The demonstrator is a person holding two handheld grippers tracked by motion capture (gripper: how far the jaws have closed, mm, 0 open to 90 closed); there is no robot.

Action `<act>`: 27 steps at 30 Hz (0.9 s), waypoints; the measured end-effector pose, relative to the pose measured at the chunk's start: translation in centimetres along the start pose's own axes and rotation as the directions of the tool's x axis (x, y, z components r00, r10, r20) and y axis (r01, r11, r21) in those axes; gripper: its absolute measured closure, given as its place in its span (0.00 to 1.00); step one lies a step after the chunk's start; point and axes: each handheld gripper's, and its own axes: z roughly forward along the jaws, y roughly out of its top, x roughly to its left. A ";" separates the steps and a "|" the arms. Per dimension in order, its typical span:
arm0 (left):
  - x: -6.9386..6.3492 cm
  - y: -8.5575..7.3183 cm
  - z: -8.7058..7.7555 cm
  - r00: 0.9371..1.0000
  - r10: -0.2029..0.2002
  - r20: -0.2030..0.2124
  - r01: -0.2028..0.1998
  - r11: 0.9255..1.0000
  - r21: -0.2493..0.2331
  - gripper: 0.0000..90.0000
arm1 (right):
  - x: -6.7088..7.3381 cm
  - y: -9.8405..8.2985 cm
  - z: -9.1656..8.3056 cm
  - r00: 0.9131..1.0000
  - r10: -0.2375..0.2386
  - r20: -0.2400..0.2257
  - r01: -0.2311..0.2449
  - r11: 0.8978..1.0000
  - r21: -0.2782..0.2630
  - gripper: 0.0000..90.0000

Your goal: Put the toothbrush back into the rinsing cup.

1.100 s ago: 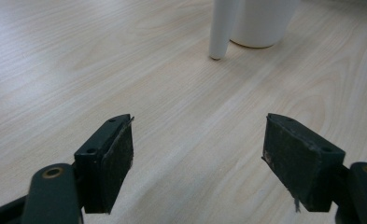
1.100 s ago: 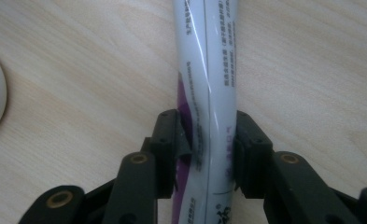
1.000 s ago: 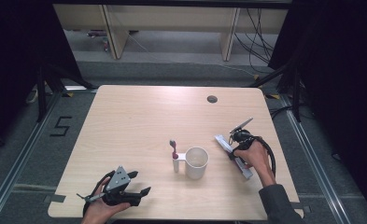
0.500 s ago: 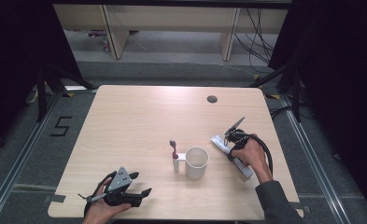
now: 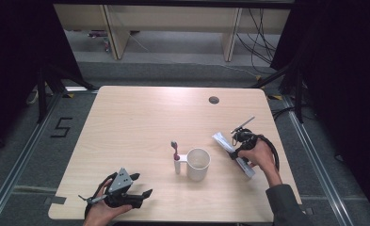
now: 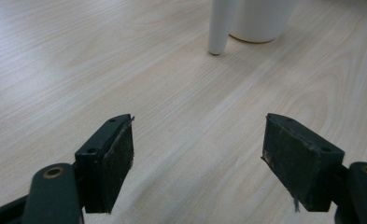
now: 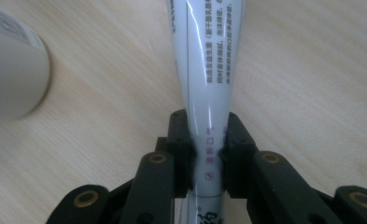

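Right claw clamped on the white toothpaste tube, which lies on the desk right of the mug (tube barely shifted since a second ago: grip secured, lift not begun). Left claw apart, idle, empty.

A large black numeral "5" is marked on the grey floor, at nine o'clock from the bench. The white tube carries columns of small Chinese print running along its length (too fine and blurred to make out), and lower down, between the pads of the right claw, purple characters, one of which looks like "口".
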 end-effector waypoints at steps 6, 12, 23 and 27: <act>0.3 0.1 -0.2 1.000 0.020 -0.010 -0.019 1.000 0.017 0.27 | 0.0 -0.3 -2.9 0.999 -0.007 -0.037 0.000 0.982 -0.186 0.85; 0.3 0.1 -0.3 1.000 -0.005 -0.013 0.005 1.000 -0.014 0.27 | 0.5 -0.7 -4.8 0.999 0.014 -0.033 -0.026 0.925 -0.378 0.85; 0.2 0.1 -0.2 1.000 -0.015 -0.008 0.015 1.000 -0.019 0.27 | 3.2 -0.5 -6.0 0.998 -0.029 -0.054 -0.005 0.840 -0.543 0.85; 0.2 0.1 -0.2 1.000 -0.006 -0.005 0.006 1.000 -0.013 0.26 | 3.9 0.0 -6.3 0.995 -0.045 -0.090 -0.017 0.808 -0.589 0.85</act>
